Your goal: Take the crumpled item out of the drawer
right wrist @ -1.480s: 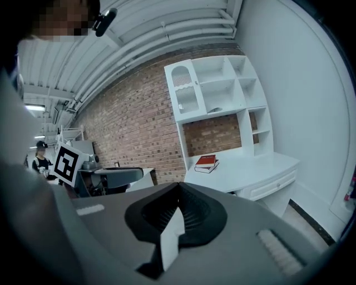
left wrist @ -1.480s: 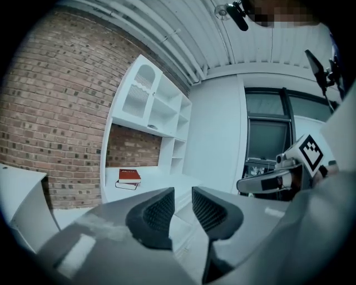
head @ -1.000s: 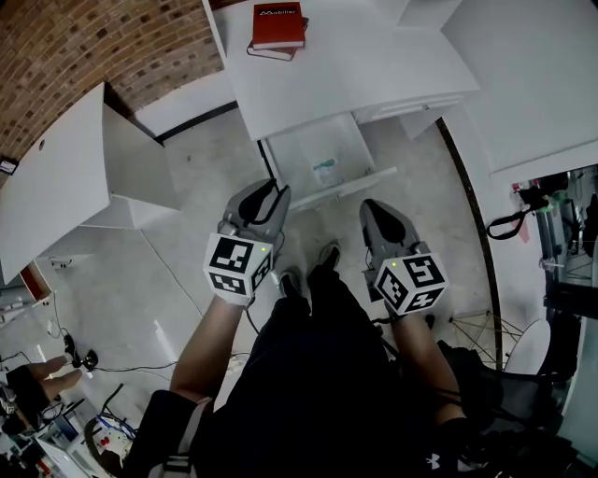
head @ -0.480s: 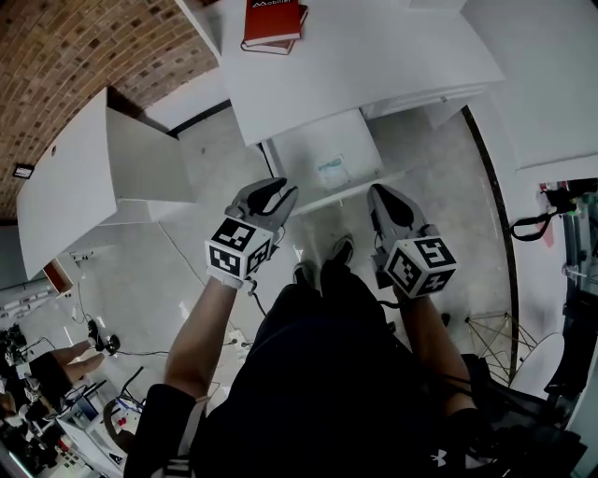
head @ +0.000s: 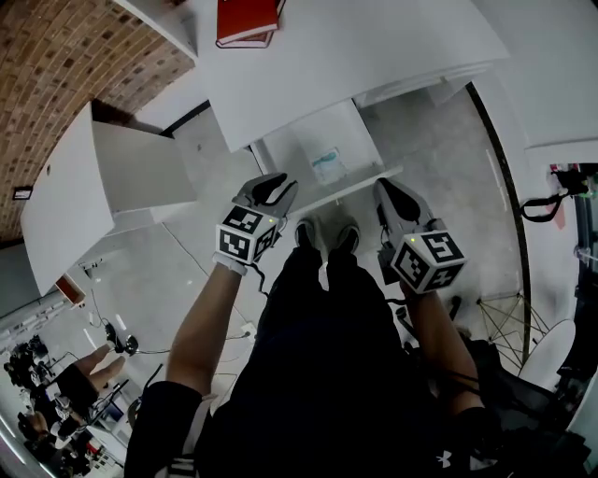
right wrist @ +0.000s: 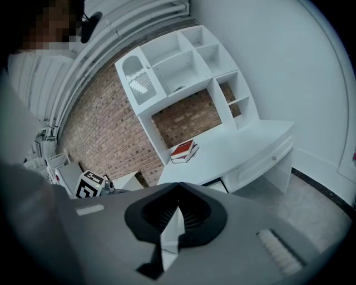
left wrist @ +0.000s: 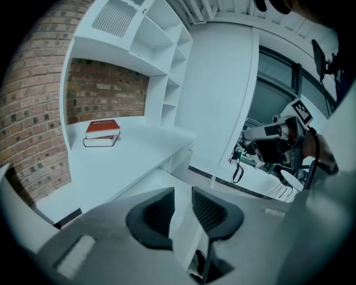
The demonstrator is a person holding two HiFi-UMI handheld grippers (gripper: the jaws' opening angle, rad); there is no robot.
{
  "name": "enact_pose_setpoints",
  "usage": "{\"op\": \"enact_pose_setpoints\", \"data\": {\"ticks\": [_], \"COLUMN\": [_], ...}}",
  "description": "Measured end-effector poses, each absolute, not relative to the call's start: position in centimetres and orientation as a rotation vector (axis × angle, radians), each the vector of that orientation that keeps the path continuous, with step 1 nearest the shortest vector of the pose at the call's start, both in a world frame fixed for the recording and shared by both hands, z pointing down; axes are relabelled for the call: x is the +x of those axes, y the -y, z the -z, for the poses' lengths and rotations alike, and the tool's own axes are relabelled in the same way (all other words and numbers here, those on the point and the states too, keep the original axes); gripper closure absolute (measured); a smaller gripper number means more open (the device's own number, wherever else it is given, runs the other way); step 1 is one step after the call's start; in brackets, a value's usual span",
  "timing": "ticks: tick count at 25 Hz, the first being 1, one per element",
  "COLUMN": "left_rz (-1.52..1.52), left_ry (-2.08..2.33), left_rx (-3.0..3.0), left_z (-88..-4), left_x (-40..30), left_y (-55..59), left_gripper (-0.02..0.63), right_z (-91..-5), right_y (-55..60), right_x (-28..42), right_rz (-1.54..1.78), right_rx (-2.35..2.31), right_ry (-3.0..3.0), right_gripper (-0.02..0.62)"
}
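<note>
Under the white desk, the open drawer holds a crumpled item too small to identify, while the left gripper stands slightly parted and the right gripper is pressed together, both empty.

Desk bears books; drawer (open) holds crumpled item.

The drawer is pulled out and open on top, so I've got free room to come in from above. The surface overhangs its back end, and the front panel stands between the inside and the left gripper and right gripper.
</note>
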State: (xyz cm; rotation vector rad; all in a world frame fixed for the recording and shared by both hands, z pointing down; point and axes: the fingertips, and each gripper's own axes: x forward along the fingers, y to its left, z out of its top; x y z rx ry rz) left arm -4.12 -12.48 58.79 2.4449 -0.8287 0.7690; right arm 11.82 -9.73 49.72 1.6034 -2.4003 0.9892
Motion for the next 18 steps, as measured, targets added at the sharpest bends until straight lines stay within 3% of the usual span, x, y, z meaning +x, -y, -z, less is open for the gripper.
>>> {"op": "enact_pose_setpoints", "data": {"ticks": [18], "left_rz": [-1.339], "left_ry": [0.206], "left_rx": [2.506], "left_z": [-74.7], "left_x": [1.9], "left_y": [14.5], "left_gripper": [0.497], "right_z": [-54.5], "right_y": [5.1], "right_x": [17.6], "right_rz": [-1.15], "right_rx": [2.002], "right_ry": [2.044], "right_gripper": [0.592]}}
